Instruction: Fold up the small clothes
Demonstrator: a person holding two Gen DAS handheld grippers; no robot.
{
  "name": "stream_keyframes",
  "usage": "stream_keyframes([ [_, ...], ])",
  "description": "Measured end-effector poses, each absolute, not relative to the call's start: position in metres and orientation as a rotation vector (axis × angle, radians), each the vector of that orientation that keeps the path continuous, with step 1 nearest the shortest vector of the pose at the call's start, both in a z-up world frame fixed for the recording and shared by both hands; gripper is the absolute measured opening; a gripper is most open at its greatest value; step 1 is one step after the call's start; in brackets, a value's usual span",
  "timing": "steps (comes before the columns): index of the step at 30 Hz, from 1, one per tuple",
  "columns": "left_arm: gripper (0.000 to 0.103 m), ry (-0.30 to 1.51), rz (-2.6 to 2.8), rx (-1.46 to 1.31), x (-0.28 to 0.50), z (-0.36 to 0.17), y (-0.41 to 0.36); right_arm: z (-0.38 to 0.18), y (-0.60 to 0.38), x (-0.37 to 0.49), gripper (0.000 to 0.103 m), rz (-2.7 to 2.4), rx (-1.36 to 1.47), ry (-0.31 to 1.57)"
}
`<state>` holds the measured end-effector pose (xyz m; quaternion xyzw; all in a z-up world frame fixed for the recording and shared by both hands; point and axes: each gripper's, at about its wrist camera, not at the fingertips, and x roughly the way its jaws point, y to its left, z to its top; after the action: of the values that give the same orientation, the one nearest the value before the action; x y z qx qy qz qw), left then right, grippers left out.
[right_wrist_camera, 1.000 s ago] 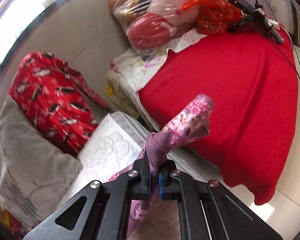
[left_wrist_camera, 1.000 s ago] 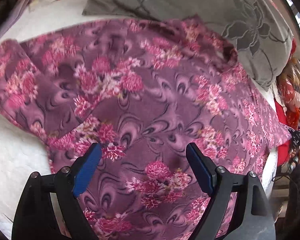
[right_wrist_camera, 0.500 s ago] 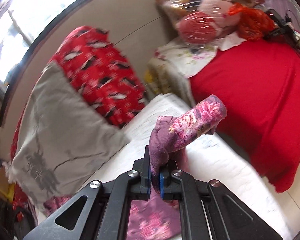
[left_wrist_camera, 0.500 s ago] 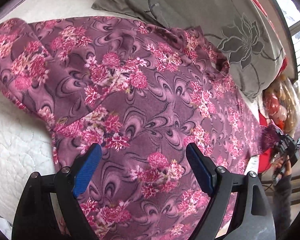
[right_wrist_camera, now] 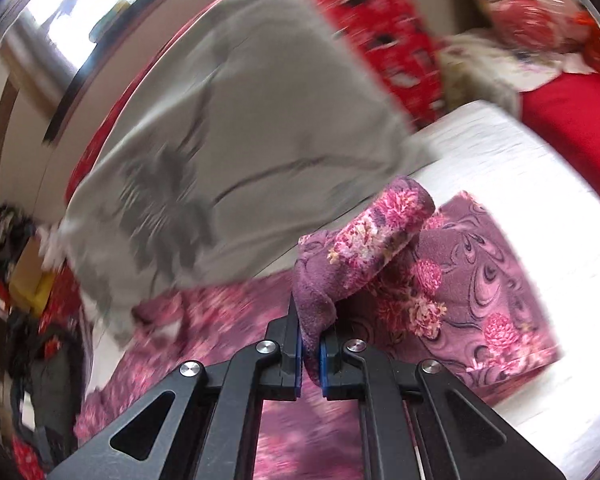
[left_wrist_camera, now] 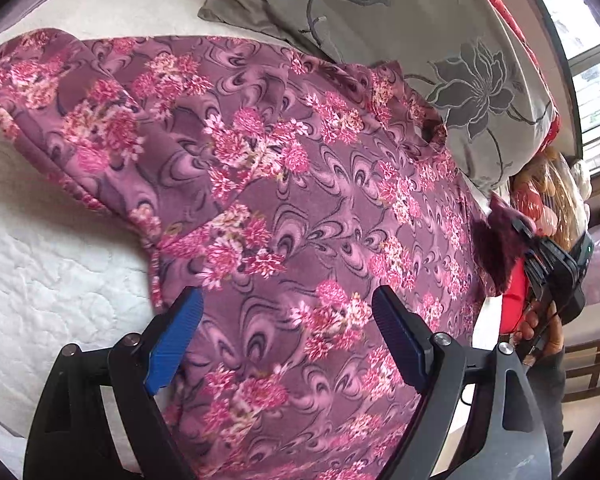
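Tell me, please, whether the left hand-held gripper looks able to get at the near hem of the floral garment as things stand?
Probably yes. The left hand-held gripper is open and hovers right over the floral garment, with nothing lying on the cloth between its fingers. The right hand-held gripper pinches a far sleeve end, well clear.

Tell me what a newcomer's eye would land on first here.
The purple floral garment spread across the white quilt fills the left view. The right gripper is shut on its sleeve end, while the left gripper hangs open above the cloth. A grey pillow lies behind.

Both hand-held gripper [left_wrist_camera: 284,336] frames blk w/ silver screws, blue ribbed pads [left_wrist_camera: 172,344].
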<state>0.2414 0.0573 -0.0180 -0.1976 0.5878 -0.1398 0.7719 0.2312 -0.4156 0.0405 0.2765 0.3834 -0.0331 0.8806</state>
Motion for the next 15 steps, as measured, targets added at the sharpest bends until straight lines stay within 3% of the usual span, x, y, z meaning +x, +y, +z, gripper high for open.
stream_keyframes([
  [11,0.086,1.254,-0.266,-0.450,0.233,-0.008,0.098,0.016,-0.230,0.257,0.007,0.216,0.345,0.938],
  [15,0.086,1.250,-0.262,-0.456,0.229,-0.004,0.105,0.001,-0.186,0.253,0.013,0.274,0.337,0.983],
])
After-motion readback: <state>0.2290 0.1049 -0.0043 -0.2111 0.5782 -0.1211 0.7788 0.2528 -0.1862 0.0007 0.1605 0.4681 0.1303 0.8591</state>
